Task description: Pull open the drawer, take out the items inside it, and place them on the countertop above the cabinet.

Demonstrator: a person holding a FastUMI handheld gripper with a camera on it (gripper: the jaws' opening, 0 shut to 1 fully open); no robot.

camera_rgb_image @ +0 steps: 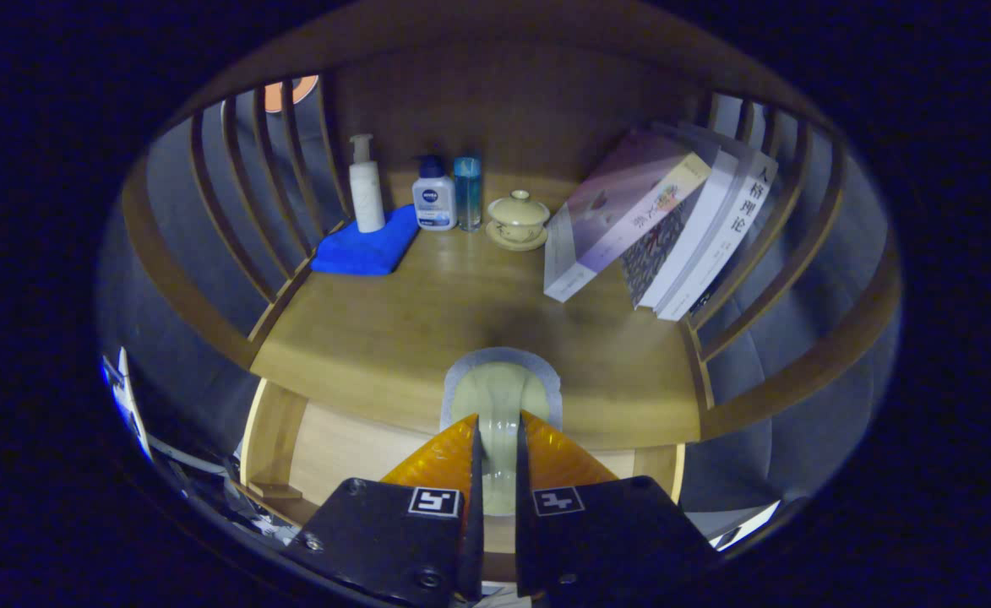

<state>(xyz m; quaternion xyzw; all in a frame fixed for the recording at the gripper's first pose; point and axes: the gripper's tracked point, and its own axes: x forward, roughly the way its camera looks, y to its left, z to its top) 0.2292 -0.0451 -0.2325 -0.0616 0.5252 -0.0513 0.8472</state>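
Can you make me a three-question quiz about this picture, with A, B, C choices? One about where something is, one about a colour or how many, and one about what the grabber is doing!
1. Where is the lidded cup?
A. in the drawer
B. on the countertop
C. on the books

2. What colour is the folded cloth?
A. blue
B. red
C. green

3. What is the gripper doing?
A. wide open
B. pinching the pale packet
C. holding a bottle

Answers: B, it stands between the bottles and the books; A, plainly blue; B, both fingers press the packet.

Blue cloth [366,247], pump bottle [366,186], lidded cup [518,218], leaning books [660,224] along the back.
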